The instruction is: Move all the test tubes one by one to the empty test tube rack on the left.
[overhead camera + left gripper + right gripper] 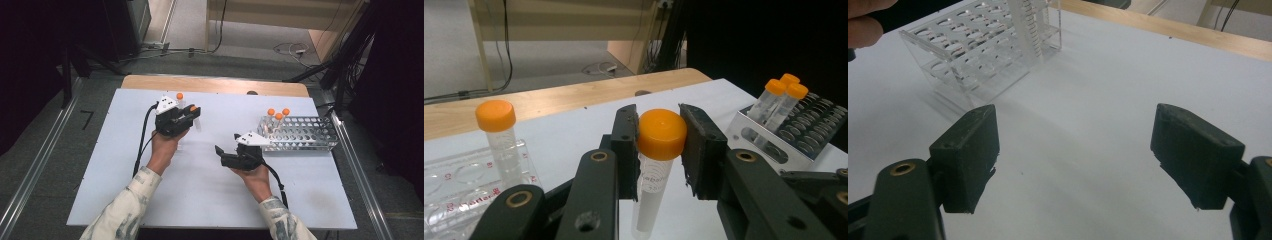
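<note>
The left gripper (pixel 659 150) clamped an orange-capped tube (pixel 659 145) left of the metal rack (pixel 305 134); the right gripper (pixel 1075 160) gaped empty.

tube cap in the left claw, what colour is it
Orange; the cap shows best in the left gripper view.

On the table (pixel 200 200), the metal rack (pixel 305 134) sits at three o'clock, three capped tubes (pixel 278 116) standing in its left end. At eleven o'clock the clear rack (pixel 454 185) holds one tube (pixel 499 135), with the left gripper (pixel 192 114) just right of it.
</note>
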The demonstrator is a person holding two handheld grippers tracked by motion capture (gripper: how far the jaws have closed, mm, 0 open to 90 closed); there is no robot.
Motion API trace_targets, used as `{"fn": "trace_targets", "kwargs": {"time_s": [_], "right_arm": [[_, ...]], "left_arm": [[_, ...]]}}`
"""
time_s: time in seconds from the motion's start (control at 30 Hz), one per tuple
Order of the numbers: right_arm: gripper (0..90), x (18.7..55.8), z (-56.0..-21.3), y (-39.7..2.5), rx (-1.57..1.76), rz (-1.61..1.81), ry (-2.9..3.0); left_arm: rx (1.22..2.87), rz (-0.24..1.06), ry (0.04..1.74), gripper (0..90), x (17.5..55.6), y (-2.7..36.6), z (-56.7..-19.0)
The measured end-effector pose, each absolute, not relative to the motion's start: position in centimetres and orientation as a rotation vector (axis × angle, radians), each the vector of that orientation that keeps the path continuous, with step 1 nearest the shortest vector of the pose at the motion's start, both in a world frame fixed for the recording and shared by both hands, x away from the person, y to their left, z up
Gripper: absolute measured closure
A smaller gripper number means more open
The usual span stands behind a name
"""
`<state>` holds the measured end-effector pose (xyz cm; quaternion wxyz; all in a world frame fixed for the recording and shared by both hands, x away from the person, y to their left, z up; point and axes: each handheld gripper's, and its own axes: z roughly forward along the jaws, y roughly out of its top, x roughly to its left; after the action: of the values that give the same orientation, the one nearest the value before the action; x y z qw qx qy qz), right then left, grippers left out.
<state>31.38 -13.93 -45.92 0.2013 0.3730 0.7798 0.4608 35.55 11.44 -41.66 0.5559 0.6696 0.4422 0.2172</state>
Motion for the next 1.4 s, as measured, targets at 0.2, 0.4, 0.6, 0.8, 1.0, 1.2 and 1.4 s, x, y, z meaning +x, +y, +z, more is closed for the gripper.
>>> {"fn": "trace_targets", "kwargs": {"time_s": [0.2, 0.4, 0.6, 0.8, 1.0, 1.2, 1.4], "right_arm": [[17.8, 31.4, -46.0, -14.1, 1.047, 1.285, 2.185], [17.8, 31.4, -46.2, -14.0, 1.045, 1.281, 2.189], [17.8, 31.4, -46.2, -14.1, 1.048, 1.275, 2.190], [17.9, 31.4, -46.3, -14.0, 1.043, 1.272, 2.190], [18.0, 31.5, -46.4, -14.2, 1.046, 1.265, 2.192], [18.1, 31.5, -46.4, -14.2, 1.050, 1.265, 2.188], [18.8, 31.4, -46.4, -14.2, 1.044, 1.273, 2.177]], "left_arm": [[1.557, 0.532, 1.054, 70.3, 36.3, 12.1, -41.1], [1.530, 0.559, 1.082, 70.3, 37.1, 13.3, -40.5], [1.502, 0.566, 1.097, 70.3, 37.5, 14.1, -40.3], [1.476, 0.607, 1.112, 70.3, 38.0, 14.6, -40.0], [1.450, 0.641, 1.130, 70.3, 38.5, 15.3, -39.6], [1.439, 0.664, 1.165, 70.3, 38.9, 16.2, -39.8], [1.437, 0.683, 1.187, 70.2, 39.2, 16.5, -40.1]]}}
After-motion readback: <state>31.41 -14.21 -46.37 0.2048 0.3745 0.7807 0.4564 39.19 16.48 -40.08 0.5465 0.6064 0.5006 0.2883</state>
